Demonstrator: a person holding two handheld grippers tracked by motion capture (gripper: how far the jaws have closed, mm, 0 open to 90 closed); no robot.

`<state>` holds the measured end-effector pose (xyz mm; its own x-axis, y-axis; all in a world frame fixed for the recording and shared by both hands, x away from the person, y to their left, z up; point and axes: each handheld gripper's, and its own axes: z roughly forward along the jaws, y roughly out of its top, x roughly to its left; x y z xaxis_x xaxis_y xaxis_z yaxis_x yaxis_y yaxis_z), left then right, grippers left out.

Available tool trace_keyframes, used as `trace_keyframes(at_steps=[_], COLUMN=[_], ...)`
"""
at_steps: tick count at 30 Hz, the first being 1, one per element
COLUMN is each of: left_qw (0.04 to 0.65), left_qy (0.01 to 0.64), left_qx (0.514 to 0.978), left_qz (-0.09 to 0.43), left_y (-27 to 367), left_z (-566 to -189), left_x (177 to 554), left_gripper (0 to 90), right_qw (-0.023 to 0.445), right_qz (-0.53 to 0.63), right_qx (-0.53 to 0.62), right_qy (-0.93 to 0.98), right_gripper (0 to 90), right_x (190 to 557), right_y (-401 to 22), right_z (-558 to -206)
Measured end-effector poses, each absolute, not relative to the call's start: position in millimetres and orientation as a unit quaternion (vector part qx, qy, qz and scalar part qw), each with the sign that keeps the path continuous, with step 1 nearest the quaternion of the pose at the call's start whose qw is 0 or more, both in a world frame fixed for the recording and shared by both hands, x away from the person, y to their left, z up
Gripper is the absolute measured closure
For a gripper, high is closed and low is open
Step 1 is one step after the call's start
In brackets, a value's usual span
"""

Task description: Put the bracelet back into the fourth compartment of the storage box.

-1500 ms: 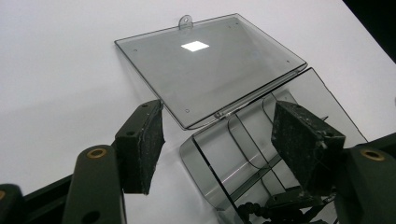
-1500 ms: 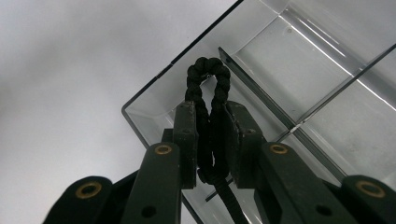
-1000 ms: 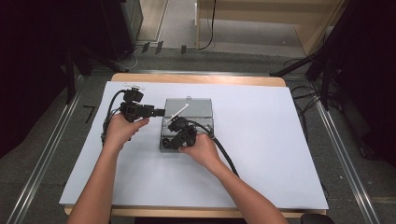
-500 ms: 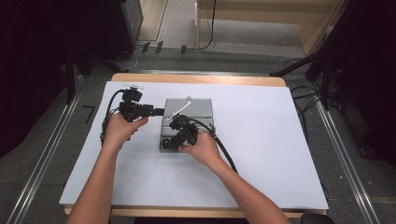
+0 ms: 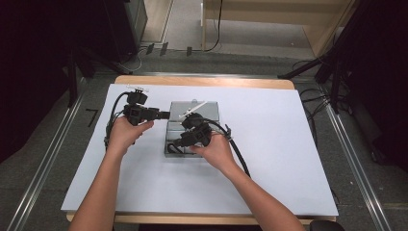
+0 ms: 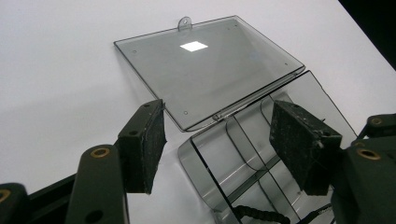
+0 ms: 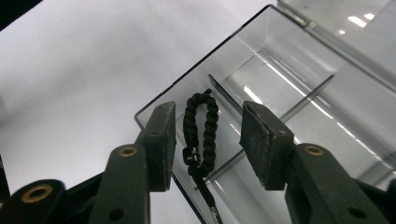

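A clear grey compartment box (image 5: pixel 211 144) sits mid-table, its lid (image 6: pixel 205 70) folded flat on the far side. A black braided cord (image 7: pixel 201 135) lies loose in the near-left compartment (image 6: pixel 254 214). My right gripper (image 7: pixel 210 126) hovers just over it (image 5: pixel 179 143). Its jaws have just been opening, and the cord is below and between them, untouched by the pads. My left gripper (image 5: pixel 166 114) is held level at the box's left edge. Its jaws (image 6: pixel 219 135) have just closed a little but stand wide, gripping nothing.
A white sheet (image 5: pixel 288 159) covers the wooden table (image 5: pixel 202 81), with bare room left, right and in front of the box. Each gripper's cable trails back over the sheet. Dark stands and floor cables (image 5: pixel 317 101) surround the table.
The right gripper has lifted a little above the box and its jaws have spread apart. The left hand has stayed where it was.
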<state>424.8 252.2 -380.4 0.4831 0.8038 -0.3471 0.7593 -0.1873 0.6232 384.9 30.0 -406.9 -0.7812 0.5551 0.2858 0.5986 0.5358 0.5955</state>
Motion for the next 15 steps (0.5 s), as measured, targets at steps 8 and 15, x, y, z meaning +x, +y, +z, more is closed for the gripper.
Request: trace_keyframes(at_steps=[8,15], left_qw=[0.381,0.374], left_qy=[0.51,0.51], left_qx=[0.771,0.774], left_qz=[0.02,0.021], left_y=[248,243], left_z=[-380,-380], left_x=[426,427], left_gripper=[40.0,44.5], right_qw=[0.005,-0.007], right_qz=[-0.381,-0.394], right_qx=[-0.325,-0.334], right_qy=[-0.866,-0.856], right_gripper=[52.4,52.2], right_x=[385,389], right_y=[4,-18], right_z=[-396,-392])
